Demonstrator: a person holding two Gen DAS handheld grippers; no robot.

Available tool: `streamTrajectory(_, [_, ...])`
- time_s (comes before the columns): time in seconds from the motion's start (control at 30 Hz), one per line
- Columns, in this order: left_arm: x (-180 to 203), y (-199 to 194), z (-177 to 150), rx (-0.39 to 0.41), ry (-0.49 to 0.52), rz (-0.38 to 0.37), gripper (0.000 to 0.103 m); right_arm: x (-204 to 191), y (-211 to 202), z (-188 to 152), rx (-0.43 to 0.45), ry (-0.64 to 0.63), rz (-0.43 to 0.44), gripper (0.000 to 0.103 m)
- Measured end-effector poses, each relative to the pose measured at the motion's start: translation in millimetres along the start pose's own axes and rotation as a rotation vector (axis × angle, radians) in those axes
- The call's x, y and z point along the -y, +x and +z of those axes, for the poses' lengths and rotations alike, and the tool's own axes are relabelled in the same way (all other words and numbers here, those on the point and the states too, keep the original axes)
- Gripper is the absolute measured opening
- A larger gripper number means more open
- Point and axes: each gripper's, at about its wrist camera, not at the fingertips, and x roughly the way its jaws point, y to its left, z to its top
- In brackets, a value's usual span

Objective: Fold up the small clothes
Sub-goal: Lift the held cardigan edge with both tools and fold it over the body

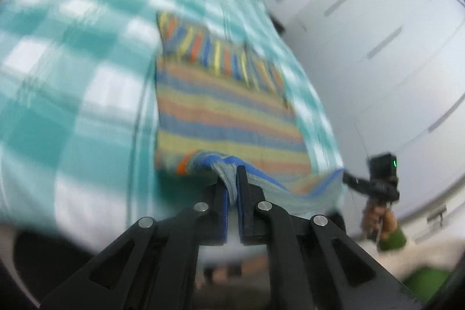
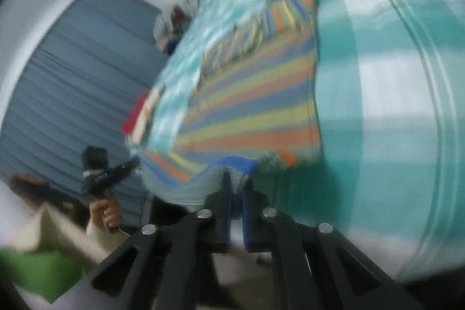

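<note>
A small striped garment (image 1: 226,112) in blue, yellow and orange lies on a teal and white checked bedspread (image 1: 72,63). My left gripper (image 1: 231,179) is shut on its near hem at one corner, and the cloth bunches between the pads. In the right wrist view the same striped garment (image 2: 255,112) spreads ahead, and my right gripper (image 2: 237,183) is shut on the other near corner. The hem hangs lifted between the two grips. Each view shows the other gripper: the right gripper (image 1: 353,180) and the left gripper (image 2: 128,166), held in a hand. Both pictures are blurred.
White cupboard doors (image 1: 392,34) stand to the right of the bed in the left wrist view. A grey-blue curtain (image 2: 72,83) and a cluttered bedside spot (image 2: 171,28) lie beyond the bed's left side. A person's pale sleeve (image 2: 58,225) and green clothing (image 2: 37,269) are close.
</note>
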Motion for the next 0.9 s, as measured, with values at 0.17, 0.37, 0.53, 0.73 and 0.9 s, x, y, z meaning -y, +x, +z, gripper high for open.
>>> streamTrajectory(0.17, [-21, 47, 96, 0.138, -0.043, 0.099, 0.002, 9, 31, 88, 0.115, -0.032, -0.053, 0.006])
streamTrajectory(0.37, [-52, 101, 182, 0.183, -0.103, 0.179, 0.001, 41, 87, 192, 0.171, 0.044, -0.108, 0.006])
streamTrajectory(0.53, [-73, 148, 224, 0.116, -0.09, 0.194, 0.001, 69, 123, 249, 0.134, 0.088, -0.156, 0.006])
streamTrajectory(0.73, [-51, 157, 201, -0.075, 0.087, 0.166, 0.06, 66, 120, 247, 0.116, 0.06, -0.106, 0.006])
streamTrajectory(0.9, [-30, 175, 186, -0.129, 0.237, 0.301, 0.061, 55, 106, 233, 0.115, 0.0, -0.079, 0.006])
